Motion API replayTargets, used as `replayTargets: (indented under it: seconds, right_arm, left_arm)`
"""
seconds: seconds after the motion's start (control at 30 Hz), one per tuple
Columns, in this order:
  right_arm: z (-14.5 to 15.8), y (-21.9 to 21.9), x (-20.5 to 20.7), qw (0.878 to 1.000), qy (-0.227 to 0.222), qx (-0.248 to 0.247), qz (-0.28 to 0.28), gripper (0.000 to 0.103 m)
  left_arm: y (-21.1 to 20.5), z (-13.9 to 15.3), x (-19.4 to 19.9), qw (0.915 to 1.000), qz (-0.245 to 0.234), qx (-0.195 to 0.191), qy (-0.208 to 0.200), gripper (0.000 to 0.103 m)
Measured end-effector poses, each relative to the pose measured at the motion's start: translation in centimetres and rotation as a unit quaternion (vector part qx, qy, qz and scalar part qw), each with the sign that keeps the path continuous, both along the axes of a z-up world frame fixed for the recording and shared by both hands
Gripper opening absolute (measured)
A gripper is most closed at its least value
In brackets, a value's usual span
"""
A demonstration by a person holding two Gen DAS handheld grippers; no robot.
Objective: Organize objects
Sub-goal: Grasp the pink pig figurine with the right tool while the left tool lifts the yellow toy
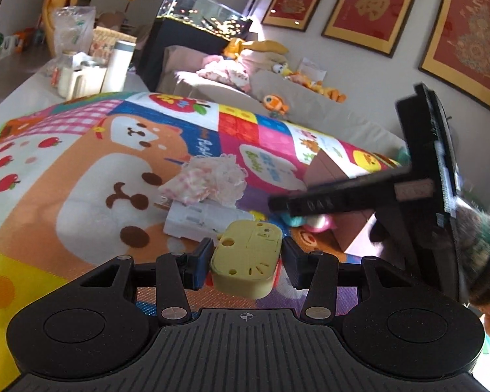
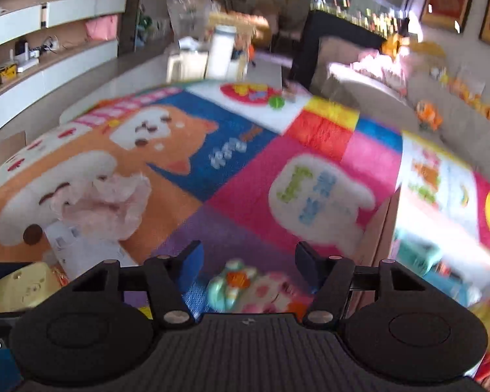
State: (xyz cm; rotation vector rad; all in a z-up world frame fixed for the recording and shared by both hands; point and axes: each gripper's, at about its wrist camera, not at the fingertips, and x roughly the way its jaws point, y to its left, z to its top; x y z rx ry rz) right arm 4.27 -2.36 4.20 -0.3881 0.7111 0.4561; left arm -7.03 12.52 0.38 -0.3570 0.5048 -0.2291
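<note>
Colourful playmat (image 1: 81, 163) below; left hand-held gripper (image 1: 245, 261) clamps yellow toy (image 1: 245, 254); right hand-held gripper (image 2: 248, 261) apart.

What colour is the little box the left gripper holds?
Pale yellow box; clearest in the left wrist view.

Daylight is falling brightly across the colourful cartoon-printed play mat (image 1: 121, 170), ceiling spotlights are glaring above the glass aquarium (image 1: 209, 13) beyond it, fisheye bending is curving the mat's edges, and motion blur is smearing the whole right wrist view while the left is staying mostly sharp.
</note>
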Motion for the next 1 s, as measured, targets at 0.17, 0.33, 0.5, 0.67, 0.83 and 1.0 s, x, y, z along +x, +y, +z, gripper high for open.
replayTargets:
  seconds: [0.17, 0.33, 0.5, 0.67, 0.83, 1.0]
  right_arm:
    - [1.4, -2.4, -3.9, 0.995, 0.075, 0.058, 0.02, 0.064]
    - [2.5, -5.4, -8.7, 0.99, 0.095, 0.082, 0.06, 0.069]
    - [1.4, -5.7, -9.2, 0.994, 0.072, 0.082, 0.027, 0.07]
    - [-0.2, -4.8, -7.8, 0.994, 0.03, 0.103, -0.026, 0.075]
    - [-1.4, -4.5, -6.7, 0.994, 0.028, 0.107, -0.02, 0.066]
    - [0.0, -5.8, -8.2, 0.993, 0.015, 0.121, -0.006, 0.062]
  left_arm:
    - [0.2, 0.0, 0.2, 1.0, 0.003, -0.004, 0.003, 0.051]
    - [0.2, -0.1, 0.3, 0.9999, 0.006, -0.005, 0.007, 0.051]
    - [0.2, -0.2, 0.5, 0.9999, 0.008, -0.003, 0.013, 0.051]
    - [0.3, -0.2, 0.6, 0.9998, 0.008, -0.003, 0.015, 0.051]
    - [0.3, -0.4, 0.7, 0.9998, 0.006, -0.008, 0.02, 0.051]
    - [0.1, -0.4, 0.8, 0.9997, 0.005, 0.002, 0.022, 0.05]
